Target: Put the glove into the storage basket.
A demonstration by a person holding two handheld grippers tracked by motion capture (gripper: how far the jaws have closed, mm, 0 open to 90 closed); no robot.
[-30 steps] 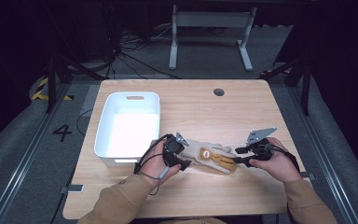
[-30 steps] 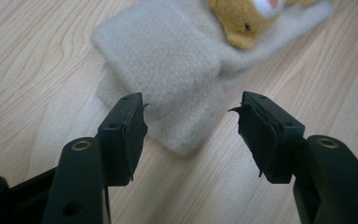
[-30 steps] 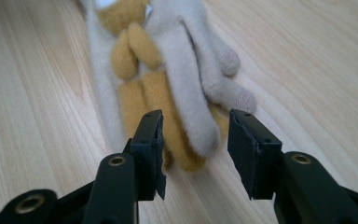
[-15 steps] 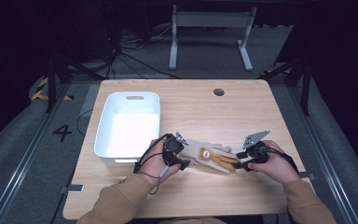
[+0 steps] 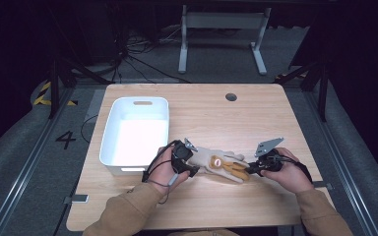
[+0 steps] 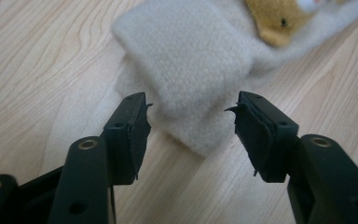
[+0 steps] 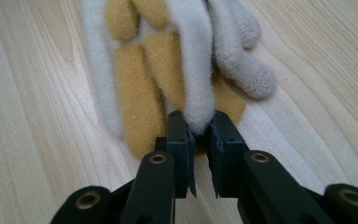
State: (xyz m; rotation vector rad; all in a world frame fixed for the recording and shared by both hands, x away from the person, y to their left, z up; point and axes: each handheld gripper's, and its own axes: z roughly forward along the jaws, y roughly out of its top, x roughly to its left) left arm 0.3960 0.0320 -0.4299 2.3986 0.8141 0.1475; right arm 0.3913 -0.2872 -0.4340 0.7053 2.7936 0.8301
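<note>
A cream fleece glove point(image 5: 221, 164) with mustard-yellow patches lies flat on the wooden table point(image 5: 216, 118), cuff to the left and fingers to the right. My left gripper point(image 5: 193, 167) is at the cuff. In the left gripper view its jaws point(image 6: 191, 126) straddle the cream cuff point(image 6: 191, 60) with a gap beside the pads, so it is open. My right gripper point(image 5: 250, 170) is at the fingertip end. Its jaws have just been closing, and in the right gripper view it point(image 7: 199, 135) is shut on a cream glove finger point(image 7: 196, 93).
A white plastic bin point(image 5: 109, 128) stands on the table left of the glove, close behind my left hand. A round cable hole point(image 5: 231, 97) sits near the table's far edge. Bare wood lies beyond and to the right of the glove.
The right gripper's jaws have closed onto the tip of a glove finger. The left gripper and the glove stay where they were.
</note>
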